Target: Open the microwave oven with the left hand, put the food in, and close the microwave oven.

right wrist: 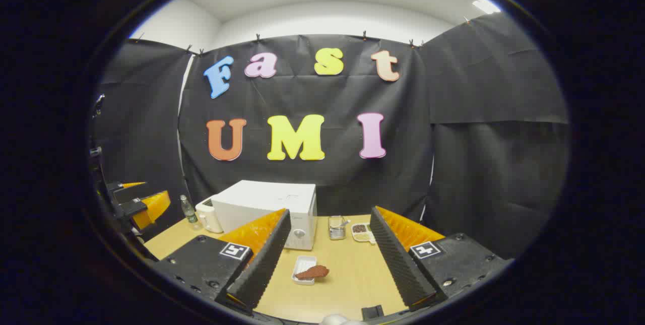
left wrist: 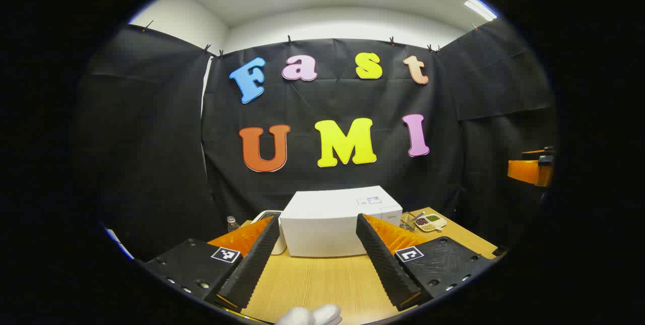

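Left gripper view: the left tongs (left wrist: 317,254) stand open and empty at bottom centre, above the light wooden table (left wrist: 322,284). The white box-shaped microwave oven (left wrist: 338,226), door shut, sits at centre between the fingers. Right gripper view: the right tongs (right wrist: 327,257) stand open and empty at bottom centre. The microwave oven (right wrist: 267,209) lies left of centre; the reddish-brown piece of food (right wrist: 312,271) rests on a small white rectangular tray (right wrist: 302,267) in front of it, between the fingers.
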### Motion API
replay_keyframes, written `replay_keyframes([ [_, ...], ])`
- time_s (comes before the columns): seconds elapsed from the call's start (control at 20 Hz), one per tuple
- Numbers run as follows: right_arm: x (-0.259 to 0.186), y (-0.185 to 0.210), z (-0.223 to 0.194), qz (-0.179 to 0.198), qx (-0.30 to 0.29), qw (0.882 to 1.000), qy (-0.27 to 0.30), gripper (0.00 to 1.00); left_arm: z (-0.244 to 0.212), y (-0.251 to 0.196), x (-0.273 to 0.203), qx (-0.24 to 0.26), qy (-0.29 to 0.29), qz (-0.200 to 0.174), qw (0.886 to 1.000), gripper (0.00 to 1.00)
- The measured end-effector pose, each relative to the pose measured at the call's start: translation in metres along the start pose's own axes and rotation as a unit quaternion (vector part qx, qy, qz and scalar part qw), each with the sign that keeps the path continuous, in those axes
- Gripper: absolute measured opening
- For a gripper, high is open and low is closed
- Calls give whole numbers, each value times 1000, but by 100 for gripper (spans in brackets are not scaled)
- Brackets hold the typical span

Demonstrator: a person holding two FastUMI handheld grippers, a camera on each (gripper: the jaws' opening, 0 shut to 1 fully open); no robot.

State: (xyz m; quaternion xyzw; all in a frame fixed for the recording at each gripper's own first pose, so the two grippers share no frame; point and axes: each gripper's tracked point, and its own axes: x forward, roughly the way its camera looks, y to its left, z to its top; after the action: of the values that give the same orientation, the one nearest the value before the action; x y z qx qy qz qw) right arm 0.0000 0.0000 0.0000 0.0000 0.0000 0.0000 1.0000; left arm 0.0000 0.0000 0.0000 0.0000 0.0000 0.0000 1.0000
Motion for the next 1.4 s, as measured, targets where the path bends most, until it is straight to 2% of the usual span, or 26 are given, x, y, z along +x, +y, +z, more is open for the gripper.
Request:
replay_keyframes([
  [0.05,2,-2,0,0,-1,1000,1,91,-1,-1,3,0,1,1,1000,96],
  [0.1,4,-4,2,-1,0,1000,-2,100,-4,-2,5,1,1,2,1000,96],
  [0.15,5,-5,4,-1,1,1000,-3,100,-3,-3,7,2,2,4,1000,96],
  [0.2,7,-6,6,0,2,1000,-5,91,-4,-3,9,2,2,5,1000,96],
  [0.65,24,-21,5,-4,2,1000,1,91,-17,-22,38,8,4,2,1000,96],
  [0.85,29,-37,10,-11,1,1000,3,91,-48,-50,62,7,11,-15,1000,95],
  [0.9,30,-42,12,-14,0,1000,4,100,-57,-60,69,1,8,-21,1000,95],
  [0.95,30,-47,13,-18,-2,1000,6,91,-68,-72,77,-1,9,-29,1000,96],
  [1.0,31,-52,15,-23,-6,1000,7,91,-77,-83,86,2,10,-33,999,96],
  [1.05,30,-57,17,-28,-11,999,9,100,-88,-93,94,3,6,-36,999,96],
  [1.2,29,-74,21,-42,-20,999,17,100,-124,-133,129,14,12,-63,998,95],
  [1.25,29,-81,23,-51,-20,998,17,91,-137,-143,142,16,21,-70,997,95],
  [1.3,30,-88,24,-60,-23,998,20,90,-147,-152,157,13,25,-72,997,96],
  [1.35,30,-95,21,-69,-27,997,24,100,-159,-158,172,9,31,-73,997,96],
  [1.4,30,-99,20,-76,-32,996,27,100,-168,-162,189,8,39,-71,997,96],
])
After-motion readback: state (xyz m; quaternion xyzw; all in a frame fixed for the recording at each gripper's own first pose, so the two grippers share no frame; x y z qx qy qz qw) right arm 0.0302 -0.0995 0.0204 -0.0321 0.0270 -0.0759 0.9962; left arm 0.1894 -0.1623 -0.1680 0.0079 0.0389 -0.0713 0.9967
